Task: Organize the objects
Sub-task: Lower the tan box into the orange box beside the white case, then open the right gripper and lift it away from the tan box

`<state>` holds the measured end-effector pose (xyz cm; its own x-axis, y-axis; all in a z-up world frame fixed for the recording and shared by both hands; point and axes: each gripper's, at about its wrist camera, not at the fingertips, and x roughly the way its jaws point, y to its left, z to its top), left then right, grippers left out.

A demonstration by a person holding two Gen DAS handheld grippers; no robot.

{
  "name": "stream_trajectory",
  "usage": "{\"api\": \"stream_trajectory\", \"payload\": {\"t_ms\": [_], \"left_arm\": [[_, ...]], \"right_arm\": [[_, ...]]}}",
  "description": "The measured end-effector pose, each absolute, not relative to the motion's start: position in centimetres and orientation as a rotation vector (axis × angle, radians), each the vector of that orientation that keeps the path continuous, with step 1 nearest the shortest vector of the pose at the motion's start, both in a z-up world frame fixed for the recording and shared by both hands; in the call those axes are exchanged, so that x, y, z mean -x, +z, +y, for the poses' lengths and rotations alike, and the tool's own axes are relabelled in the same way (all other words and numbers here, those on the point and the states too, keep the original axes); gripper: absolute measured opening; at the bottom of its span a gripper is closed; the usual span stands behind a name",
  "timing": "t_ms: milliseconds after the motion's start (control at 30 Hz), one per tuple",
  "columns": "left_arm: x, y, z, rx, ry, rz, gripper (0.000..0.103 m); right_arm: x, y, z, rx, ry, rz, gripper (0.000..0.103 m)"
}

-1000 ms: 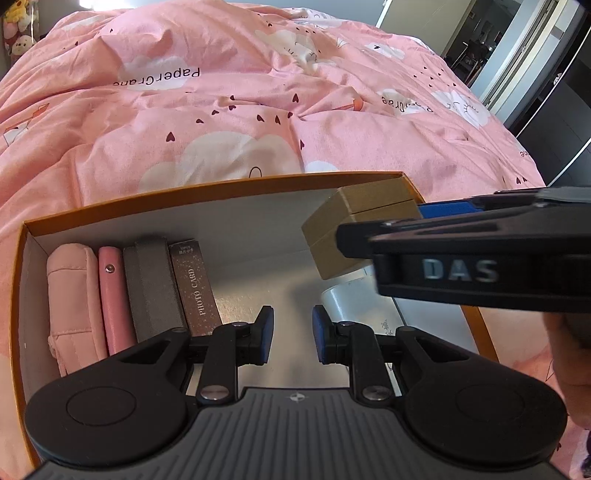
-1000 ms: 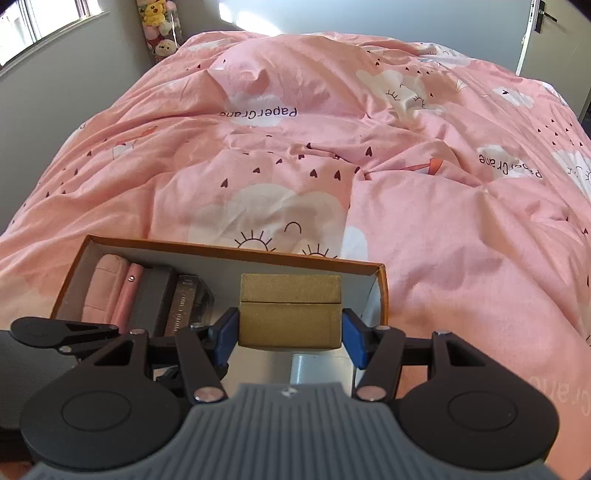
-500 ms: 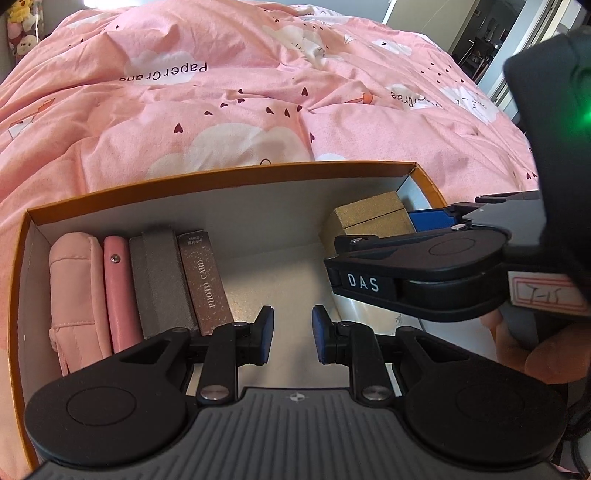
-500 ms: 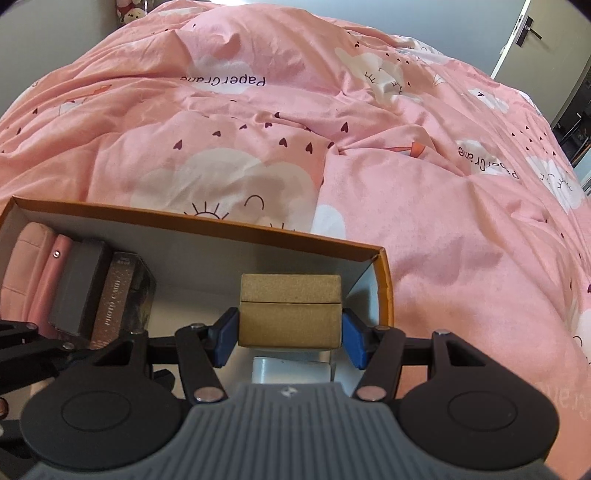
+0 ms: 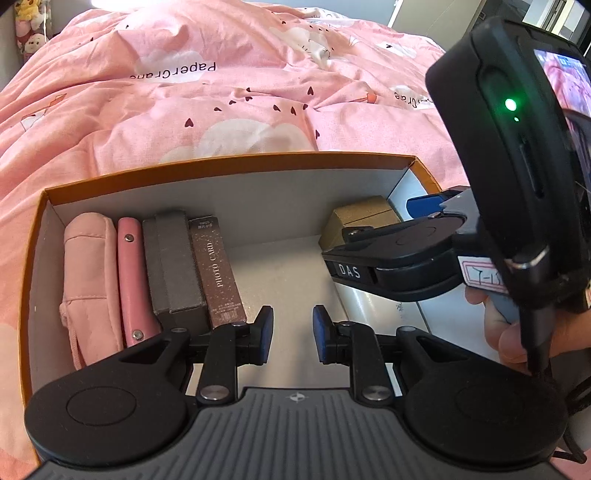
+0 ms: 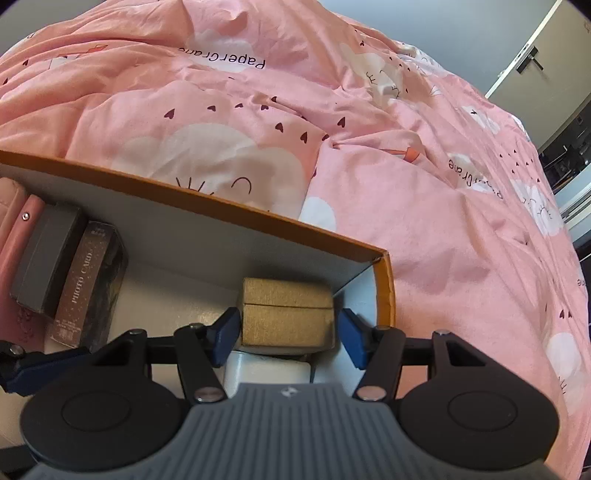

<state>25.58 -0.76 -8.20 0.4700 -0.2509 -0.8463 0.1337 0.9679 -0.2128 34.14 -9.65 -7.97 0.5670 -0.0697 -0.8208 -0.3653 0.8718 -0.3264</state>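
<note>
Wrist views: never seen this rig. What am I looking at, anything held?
No robot: a person holds two hand grippers, each with a fisheye camera looking along its fingers; one picture each. An orange box sits on a pink bedcover, holding a pink pouch, pink case, grey box and photo card box at its left end. The left gripper is open, empty. The right gripper straddles a small brown box resting on a white item, fingers seemingly just off it.

We see a bed covered by a pink duvet printed with white clouds, small dark hearts and the words "PaperCrane". Plush toys sit in the far left corner. A door with a dark handle stands at right.
</note>
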Motion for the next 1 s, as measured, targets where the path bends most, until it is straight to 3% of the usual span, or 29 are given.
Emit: {"api": "stream_trajectory", "payload": {"t_ms": [200, 400, 500, 733, 1000], "left_arm": [[-25.0, -8.0, -0.5, 0.125, -0.235, 1.056, 0.026], [-24.7, -8.0, -0.1, 0.122, -0.221, 1.058, 0.026], [-24.6, -8.0, 0.0, 0.12, -0.217, 1.059, 0.026], [-24.6, -8.0, 0.1, 0.12, -0.211, 1.063, 0.026], [-24.3, -7.8, 0.0, 0.117, -0.219, 1.058, 0.026]], "right_arm": [[-33.6, -7.1, -9.8, 0.512, 0.193, 0.936, 0.056], [-33.0, -6.1, -10.0, 0.447, 0.314, 0.932, 0.021], [-33.2, -6.4, -9.9, 0.396, 0.381, 0.979, 0.013], [-34.4, -8.3, -10.4, 0.311, 0.38, 1.067, 0.0], [-34.8, -8.4, -10.5, 0.315, 0.367, 1.068, 0.0]]}}
